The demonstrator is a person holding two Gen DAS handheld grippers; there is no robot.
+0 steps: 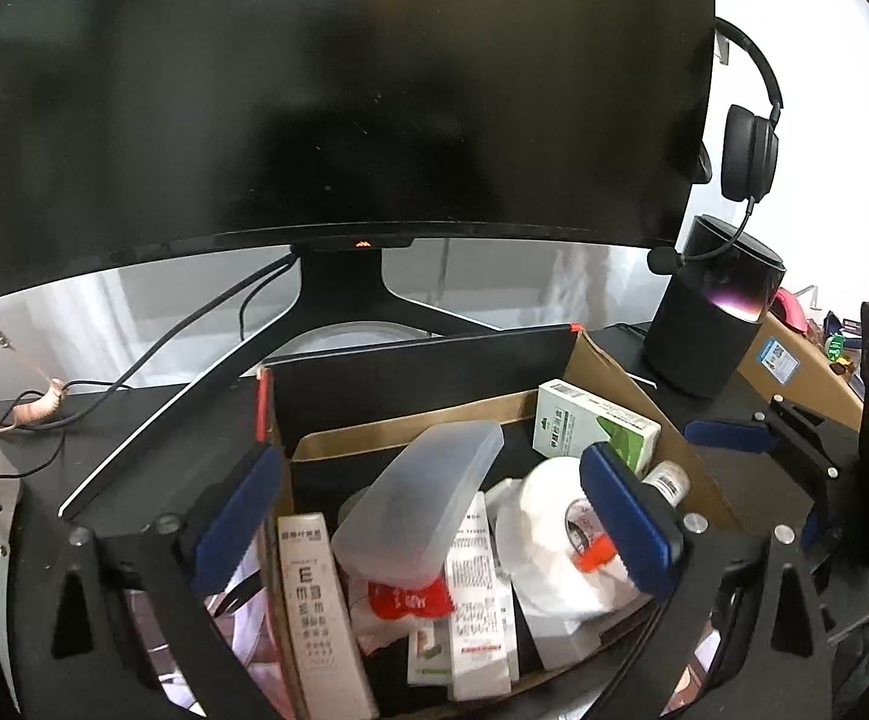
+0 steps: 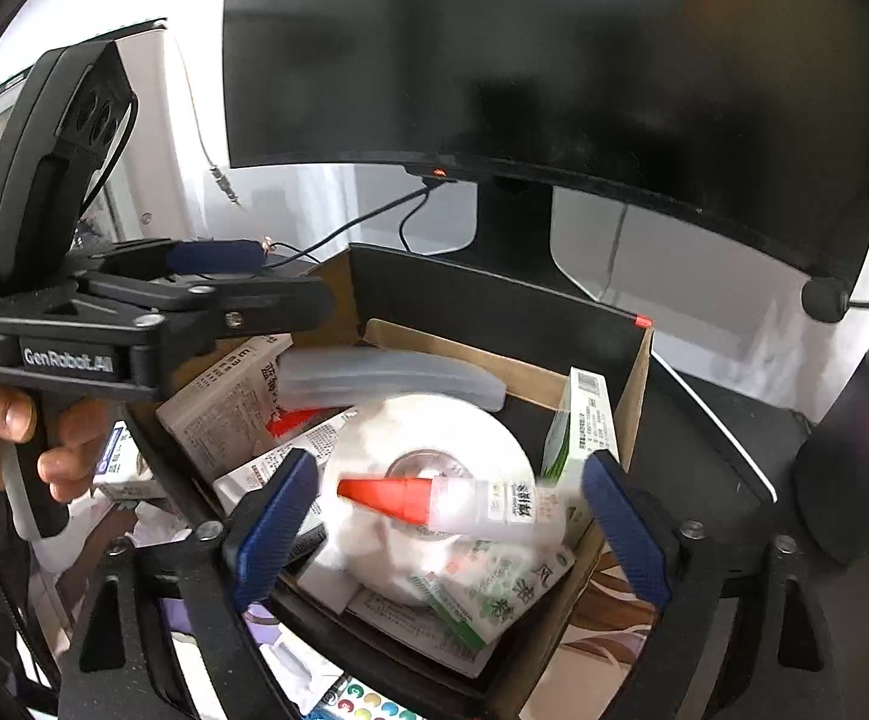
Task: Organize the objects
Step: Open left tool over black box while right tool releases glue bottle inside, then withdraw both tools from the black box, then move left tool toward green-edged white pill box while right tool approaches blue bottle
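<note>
An open cardboard box (image 1: 602, 372) (image 2: 638, 372) on the desk holds several items: a translucent plastic case (image 1: 422, 498) (image 2: 386, 375), a white tape roll (image 1: 548, 516) (image 2: 434, 420), a green-and-white carton (image 1: 596, 429) (image 2: 581, 426), an eye-chart box (image 1: 317, 612) and a small glue bottle with an orange cap (image 2: 452, 498) lying across the roll, blurred. My left gripper (image 1: 434, 522) is open above the box. My right gripper (image 2: 446, 531) is open, the bottle between its fingers but untouched. The left gripper also shows in the right wrist view (image 2: 152, 306).
A large dark monitor (image 1: 338, 108) (image 2: 554, 48) on its stand rises right behind the box. A headset (image 1: 746, 144) hangs at its right over a black cylindrical speaker (image 1: 710, 312). Cables (image 1: 134, 372) trail at the left. Another cardboard box (image 1: 800, 360) sits far right.
</note>
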